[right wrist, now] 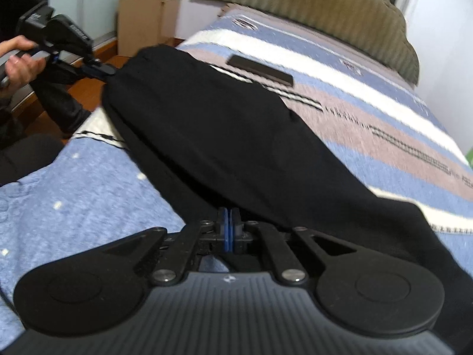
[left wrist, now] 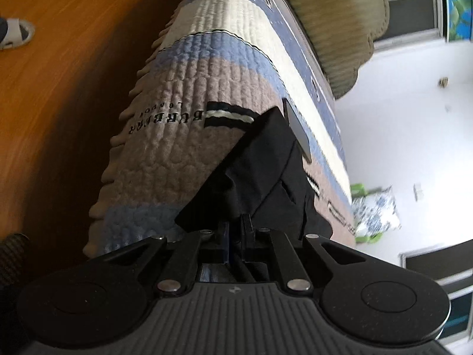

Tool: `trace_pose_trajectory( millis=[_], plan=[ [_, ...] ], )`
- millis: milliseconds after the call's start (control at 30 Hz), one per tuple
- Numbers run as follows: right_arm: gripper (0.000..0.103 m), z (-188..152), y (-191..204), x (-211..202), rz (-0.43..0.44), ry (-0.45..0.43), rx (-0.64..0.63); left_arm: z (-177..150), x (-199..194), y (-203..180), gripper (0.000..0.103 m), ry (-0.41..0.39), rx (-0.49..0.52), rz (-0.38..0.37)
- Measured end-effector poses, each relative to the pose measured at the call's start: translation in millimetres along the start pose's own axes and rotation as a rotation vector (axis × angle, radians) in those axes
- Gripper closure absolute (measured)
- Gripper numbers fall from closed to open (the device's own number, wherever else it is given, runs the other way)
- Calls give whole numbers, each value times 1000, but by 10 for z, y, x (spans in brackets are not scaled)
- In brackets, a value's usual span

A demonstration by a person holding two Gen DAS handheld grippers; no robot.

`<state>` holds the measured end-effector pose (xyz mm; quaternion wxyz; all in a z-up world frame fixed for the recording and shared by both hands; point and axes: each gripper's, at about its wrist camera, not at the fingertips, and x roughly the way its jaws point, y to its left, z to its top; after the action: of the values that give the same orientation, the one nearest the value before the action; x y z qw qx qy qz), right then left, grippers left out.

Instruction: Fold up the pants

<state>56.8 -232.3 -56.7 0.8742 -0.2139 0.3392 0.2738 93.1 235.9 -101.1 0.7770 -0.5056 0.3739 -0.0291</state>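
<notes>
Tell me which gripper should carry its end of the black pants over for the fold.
Left, probably. The left gripper is shut on the far end of the black pants and holds it raised off the striped blanket. The right gripper pins the near end low, a good anchor.

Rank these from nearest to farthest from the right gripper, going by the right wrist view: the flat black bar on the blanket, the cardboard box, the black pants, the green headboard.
1. black pants: pinched in the right gripper.
2. flat black bar: on the blanket, beyond the pants.
3. green headboard: at the bed's far end.
4. cardboard box: upper left, on the floor; too close to the headboard to call.
</notes>
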Motion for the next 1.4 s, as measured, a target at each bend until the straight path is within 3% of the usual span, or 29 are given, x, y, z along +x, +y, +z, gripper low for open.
trace_pose_trajectory(
  millis=[133,200,267,433,500,567,600,633,733,800,867,933,967,1133,1167,1200,1267,1300,1400],
  plan=[
    [101,-74,-138,-175,4,-49,70,-38,-221,-46,95,12,4,62],
    [101,-161,-293,-346,-47,-73,111,-118,-340,-213,95,-6,113,130],
    [100,-300,-518,-520,-107,-88,177,-253,-382,-515,95,16,256,149],
    [98,-700,-1303,-852,-240,-131,419,-644,-40,-1369,87,214,449,-37],
    [93,-845,-1733,-987,-292,-175,559,-901,197,-1753,64,264,578,-72],
    [88,-978,-2215,-1087,-319,-204,714,-1174,419,-2059,49,288,702,-69],
    [77,-1040,-2460,-1104,-317,-210,790,-1341,539,-2211,41,294,775,-64],
    [68,-1098,-2709,-1092,-308,-203,852,-1484,639,-2326,38,293,840,-62],
    [66,-1224,-3347,-955,-310,-145,956,-1841,928,-2547,37,288,981,-39],
    [62,-1254,-3729,-811,-359,-89,984,-1993,1114,-2611,37,303,1026,-7],
    [50,-1269,-4012,-610,-367,-18,996,-2095,1229,-2629,37,317,1047,26],
    [27,-1309,-4256,-370,-369,98,1005,-2151,1298,-2605,37,332,1059,29],
    [27,-1307,-4349,-261,-403,155,990,-2157,1335,-2588,37,340,1057,34],
    [29,-1338,-4517,39,-396,268,896,-2157,1487,-2569,37,342,1044,53],
    [37,-1327,-4513,80,-402,280,867,-2159,1483,-2574,37,338,1050,50],
    [60,-1331,-4534,128,-366,303,873,-2162,1477,-2584,37,335,1057,46],
    [76,-1310,-4498,149,-381,350,832,-2164,1465,-2589,37,331,1064,42],
    [93,-1327,-4493,141,-388,360,819,-2159,1460,-2581,37,331,1060,41],
    [97,-1409,-4490,7,-338,297,879,-2104,1481,-2567,36,328,1026,45]
  ],
)
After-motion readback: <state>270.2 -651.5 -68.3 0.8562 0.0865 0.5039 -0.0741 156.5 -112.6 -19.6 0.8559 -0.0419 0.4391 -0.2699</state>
